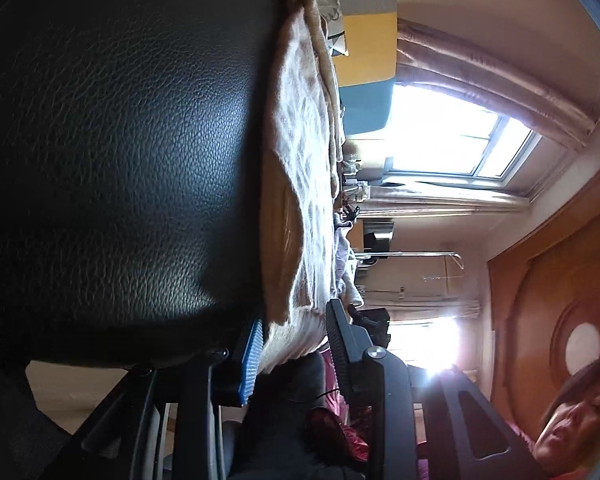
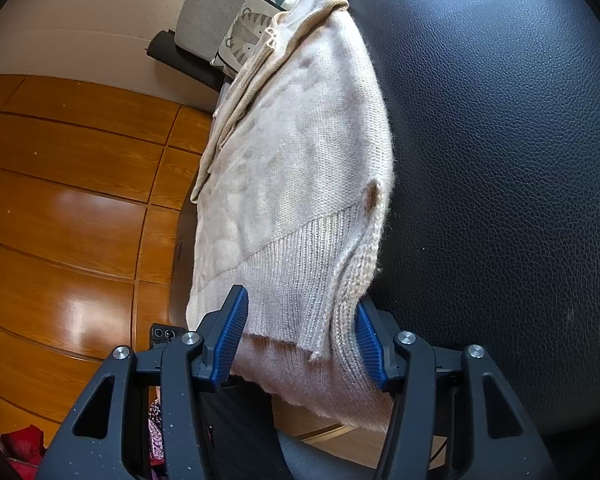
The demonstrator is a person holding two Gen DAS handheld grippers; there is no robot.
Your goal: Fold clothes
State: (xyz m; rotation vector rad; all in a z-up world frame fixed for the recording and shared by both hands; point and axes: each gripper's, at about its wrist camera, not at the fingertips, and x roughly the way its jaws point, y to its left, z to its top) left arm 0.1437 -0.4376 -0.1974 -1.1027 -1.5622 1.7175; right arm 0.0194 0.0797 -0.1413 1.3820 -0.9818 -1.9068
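Observation:
A beige knit sweater (image 2: 308,140) lies folded lengthwise along the edge of a black leather seat (image 2: 500,160). Its ribbed hem hangs toward me. My right gripper (image 2: 300,296) is shut on that hem, with both blue pads pressing the bunched knit from either side. In the left wrist view, which is rolled on its side, the sweater (image 1: 300,160) runs up the frame beside the leather seat (image 1: 120,140). My left gripper (image 1: 294,316) stands open around the sweater's near end: the blue pad rests against the cloth and the other finger stands just off it.
A wooden floor (image 2: 60,200) lies left of the seat. A patterned cushion (image 2: 252,28) sits beyond the sweater's far end. Grey clothes (image 1: 344,264) are piled behind the sweater. A bright window (image 1: 440,136) and a person (image 1: 572,412) are in the left wrist view.

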